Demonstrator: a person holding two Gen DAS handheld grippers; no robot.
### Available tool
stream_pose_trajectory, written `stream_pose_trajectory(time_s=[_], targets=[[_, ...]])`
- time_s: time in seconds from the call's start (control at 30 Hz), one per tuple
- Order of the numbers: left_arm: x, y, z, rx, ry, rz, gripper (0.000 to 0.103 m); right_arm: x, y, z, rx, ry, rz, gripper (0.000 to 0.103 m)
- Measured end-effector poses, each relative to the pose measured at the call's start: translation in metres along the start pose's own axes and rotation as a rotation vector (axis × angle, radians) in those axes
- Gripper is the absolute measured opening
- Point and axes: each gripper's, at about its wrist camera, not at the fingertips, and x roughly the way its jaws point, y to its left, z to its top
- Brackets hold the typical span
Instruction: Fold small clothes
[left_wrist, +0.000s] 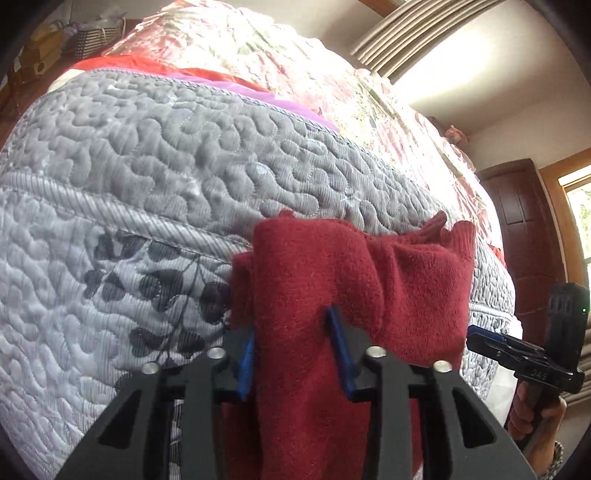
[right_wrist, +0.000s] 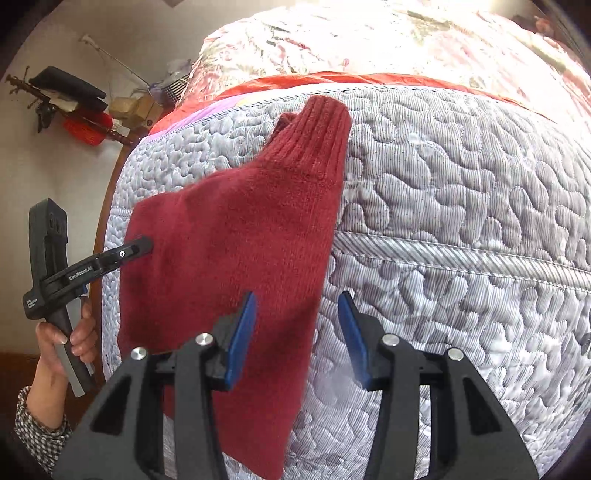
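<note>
Soft dark-red knitted garment fills the lower centre, bunched between the left gripper's closed jaws (limp, light); right gripper jaws gape empty over its edge; grip the ribbed cuff.

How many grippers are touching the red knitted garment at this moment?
1. The left gripper has the red garment between its fingers at the garment's left edge. The right gripper is open above the grey quilt, holding nothing.
</note>
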Motion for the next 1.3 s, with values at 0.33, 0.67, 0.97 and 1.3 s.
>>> stream_pose_trajectory(time_s=[0.33,0.67,0.97,1.3], targets=[[-0.021,0.028,-0.024,-0.056,-0.097,0.027,0.018,0.018,-0.001,-0.005,0.005,-0.001,-0.001,0.047],[-0.039,0.037,-0.032,-0.037,0.004,-0.112,0.081,-0.002,-0.002,-0.019,-0.001,-0.003,0.087,0.064],[-0.002,0.037,-0.045,0.025,0.153,-0.201,0.086,0.031,0.019,-0.027,-0.036,0.086,0.111,0.072],[0.032,0.029,-0.045,0.027,0.25,-0.302,0.08,0.061,0.015,-0.018,0.029,0.145,0.204,0.073]])
